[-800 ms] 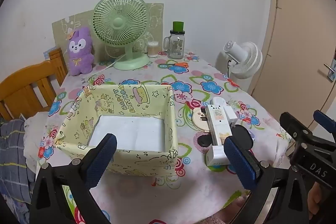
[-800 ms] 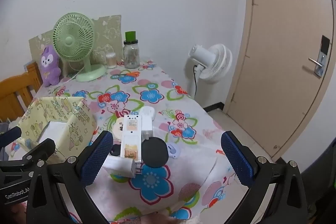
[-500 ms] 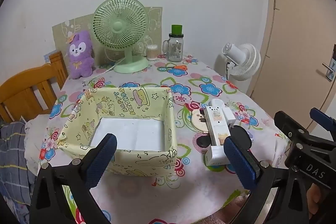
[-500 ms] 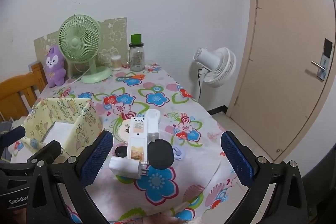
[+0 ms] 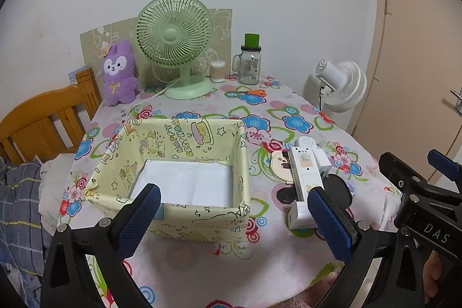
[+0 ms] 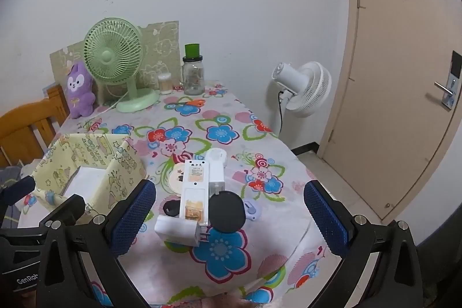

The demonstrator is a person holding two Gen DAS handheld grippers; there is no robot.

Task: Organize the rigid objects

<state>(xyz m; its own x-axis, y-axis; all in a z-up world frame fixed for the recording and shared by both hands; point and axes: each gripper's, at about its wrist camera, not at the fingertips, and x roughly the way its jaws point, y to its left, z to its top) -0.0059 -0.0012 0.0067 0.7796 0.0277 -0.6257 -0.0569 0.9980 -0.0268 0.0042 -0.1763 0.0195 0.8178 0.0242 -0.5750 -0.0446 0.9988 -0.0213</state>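
Tongs: your left gripper [image 5: 234, 214] and right gripper [image 6: 231, 217] both gape, empty.
White remote [image 6: 195, 192]: probably light, stiff, slick; pinch its long sides, twelve o'clock of the right gripper.

The left gripper [image 5: 231, 218] tilts downward with its jaws spread wide and nothing between them. The right gripper [image 6: 229, 217] slopes down the same way, jaws equally wide and empty. The two sit side by side at the near edge.

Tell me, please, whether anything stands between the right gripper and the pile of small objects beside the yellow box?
Nothing visible does. The right gripper hangs open, above and short of the pile, with only bare tablecloth below. The yellow box stands off to the left.
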